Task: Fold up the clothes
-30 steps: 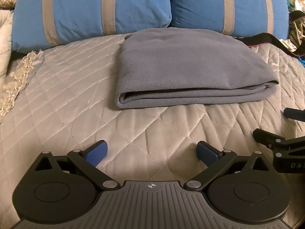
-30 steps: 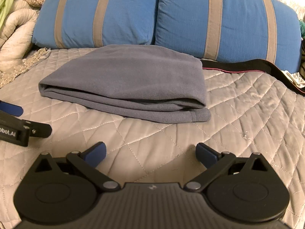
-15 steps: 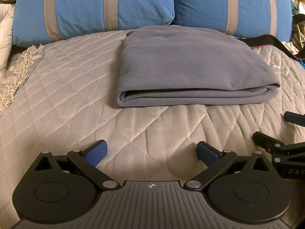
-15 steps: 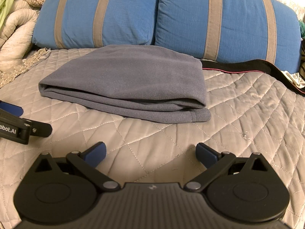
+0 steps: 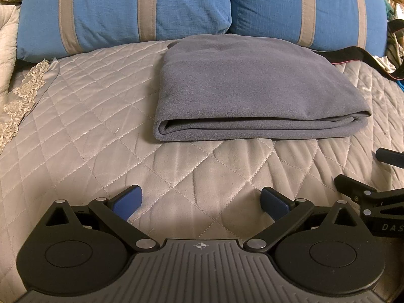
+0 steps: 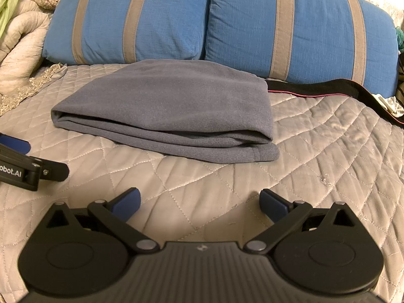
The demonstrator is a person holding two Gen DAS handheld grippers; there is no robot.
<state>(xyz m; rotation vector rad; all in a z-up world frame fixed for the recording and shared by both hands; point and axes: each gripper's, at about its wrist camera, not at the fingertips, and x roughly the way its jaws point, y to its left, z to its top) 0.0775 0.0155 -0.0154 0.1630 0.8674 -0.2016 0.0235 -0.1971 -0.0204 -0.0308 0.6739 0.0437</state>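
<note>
While both tools hang low over it, the bed (image 5: 83,126) fills nearly everything, covered in a pale grey quilt stitched in diamonds. Across its head lie two blue pillows with tan stripes, the left pillow (image 5: 121,12) and the right pillow (image 5: 303,7) butted end to end. Just in front of them, in the middle of the quilt, sits the grey fleece garment (image 5: 242,85), folded into a flat, layered rectangle with its far edge touching the pillows and its thick folded edge facing the tools; from the right wrist view a lower layer sticks out a little at the near right corner (image 6: 265,154). A black strap with a thin red line (image 6: 313,89) trails over the quilt from behind the garment's right side toward the bed's right edge. A lace-trimmed cloth (image 5: 22,96) lies at the left side of the bed. The left tool (image 5: 202,199) is spread wide with nothing between its blue pads, well short of the garment. The right tool (image 6: 199,199) is likewise spread and empty, just beside its partner.
</note>
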